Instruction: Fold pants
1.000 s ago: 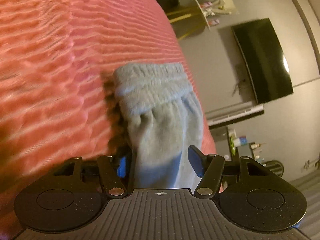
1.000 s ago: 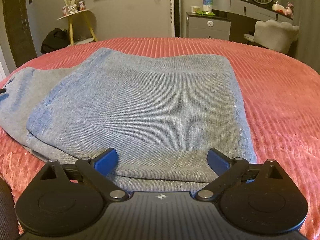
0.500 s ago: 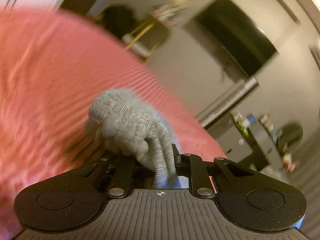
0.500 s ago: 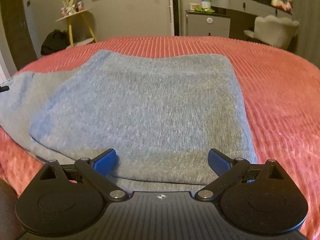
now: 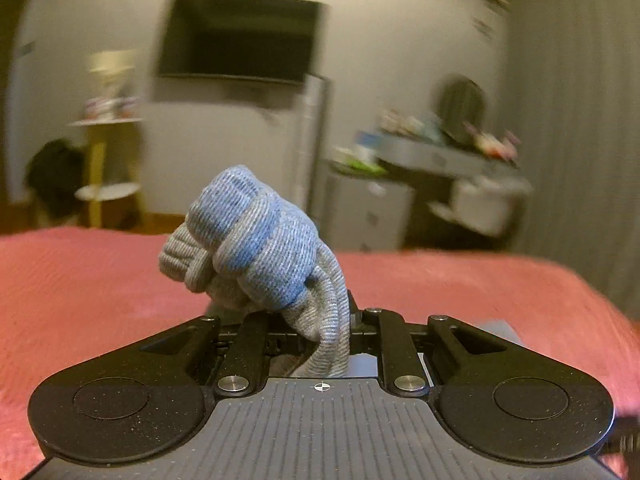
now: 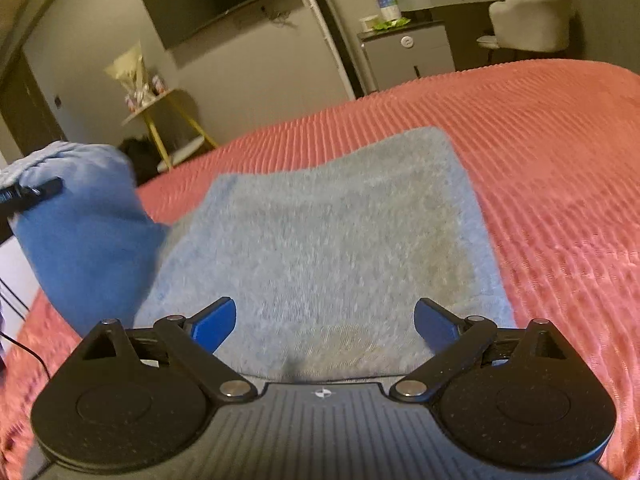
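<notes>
- Left tool (image 5: pixel 316 320): jaws have just been closing, now clamped on a bunched cuff end of the grey-blue pants (image 6: pixel 332 248). Cloth wads up above the fingers, clear of the bed (image 5: pixel 80 300).
- From the right-wrist view the lifted end (image 6: pixel 80 240) hangs at left, off the bedspread. Likely raised so it can swing over the flat part without dragging.
- Rest of the pants lies flat on the pink ribbed bed, directly ahead of the right tool (image 6: pixel 324 320).
- Right tool: jaws wide, nothing between them, hovering at the near edge of the cloth. Can't tell if it touches. My guess: placed to pin or grab that edge during the fold.
- Fold looks partly done; one more pass pending.
</notes>
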Tool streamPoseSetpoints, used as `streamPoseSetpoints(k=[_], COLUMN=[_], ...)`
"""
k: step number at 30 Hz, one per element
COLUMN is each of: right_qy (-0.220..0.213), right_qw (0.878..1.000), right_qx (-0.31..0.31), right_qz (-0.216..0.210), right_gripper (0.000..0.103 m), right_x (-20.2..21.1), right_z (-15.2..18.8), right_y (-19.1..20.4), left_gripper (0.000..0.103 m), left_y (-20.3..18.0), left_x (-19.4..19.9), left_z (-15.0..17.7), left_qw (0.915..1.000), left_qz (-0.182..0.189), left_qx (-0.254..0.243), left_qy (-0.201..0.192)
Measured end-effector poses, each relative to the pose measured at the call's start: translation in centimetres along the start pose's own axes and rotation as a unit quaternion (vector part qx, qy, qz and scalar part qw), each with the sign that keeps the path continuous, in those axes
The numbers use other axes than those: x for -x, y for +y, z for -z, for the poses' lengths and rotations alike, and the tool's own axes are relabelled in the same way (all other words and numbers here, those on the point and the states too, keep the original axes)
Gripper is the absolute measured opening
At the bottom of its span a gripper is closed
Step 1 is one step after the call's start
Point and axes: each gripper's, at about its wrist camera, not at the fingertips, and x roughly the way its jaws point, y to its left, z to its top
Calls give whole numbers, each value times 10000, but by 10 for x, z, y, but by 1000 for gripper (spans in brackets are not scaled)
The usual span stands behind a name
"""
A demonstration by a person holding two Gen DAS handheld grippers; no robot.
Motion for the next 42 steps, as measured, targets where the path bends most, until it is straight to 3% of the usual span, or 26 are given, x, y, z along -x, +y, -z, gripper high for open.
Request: streamPoseSetpoints(k=[2, 4, 7, 8, 10, 12, 17, 19, 22, 26, 27, 29, 31, 33, 35, 37, 39, 40, 42], right_qy=[-72, -150, -161, -139, -108, -65, 314, 568, 885, 1131, 1210, 1281, 1289, 1234, 1341, 1419, 1449, 1396, 1075], right_qw=[9998, 9993, 9982, 9980, 9978, 9972, 9854, 9764, 9643, 9472, 9451, 9411, 9302, 9318, 9325, 9340, 9452, 9572, 9691], right_qx=[-149, -333, -553, -586, -618, -689, -1351, -1657, -2136, -2616, -2679, -2850, -3127, -3093, -3028, -2942, -2654, -2299, -1854], right_qz=[-60, -105, -149, -175, -207, -292, -984, -1262, -1293, -1469, -1426, -1292, -1427, -1445, -1440, -1447, -1232, -1066, -1222], right_gripper=[97, 97, 97, 97, 97, 97, 97, 97, 95, 89, 85, 42, 42, 50, 73, 76, 49, 37, 36], right_x=[6, 13, 21, 23, 25, 25, 0, -22, -60, -99, -108, -123, -130, -132, -139, -142, -142, -138, -121], right_z=[-5, -8, -12, -13, -14, -17, -25, -26, -25, -29, -30, -31, -31, -31, -31, -35, -43, -50, -63], right_y=[-7, -13, -24, -27, -32, -36, -42, -42, -42, -31, -28, -23, -22, -17, -7, 4, 20, 33, 51], left_gripper=[25, 45, 49, 49, 68, 76, 77, 77, 77, 77, 77, 73, 73, 75, 75, 71, 69, 68, 68], left_y=[-38, -69, -101, -108, -108, -101, -56, -39, -14, 11, 16, 24, 25, 22, 14, 10, 14, 17, 21], left_x=[-13, -30, -44, -41, -32, -17, 7, 14, 23, 33, 29, 23, 22, 19, 13, 8, 6, 6, 6], left_z=[16, 34, 61, 66, 72, 73, 63, 65, 72, 87, 88, 92, 96, 96, 99, 101, 104, 106, 107], left_qw=[9989, 9953, 9860, 9854, 9877, 9908, 9894, 9873, 9800, 9691, 9665, 9621, 9617, 9627, 9630, 9574, 9511, 9482, 9448], left_qz=[127, 238, 301, 294, 167, 33, -488, -729, -1207, -1347, -1277, -1092, -971, -771, -704, -901, -980, -1009, -1067], left_qx=[-326, -485, -712, -755, -710, -475, 501, 647, 849, 1515, 1696, 1921, 1945, 1893, 1739, 1701, 1857, 1958, 2119], left_qy=[323, 804, 1477, 1496, 1381, 1267, 1271, 1255, 1339, 1404, 1444, 1597, 1671, 1773, 1935, 2152, 2265, 2290, 2261])
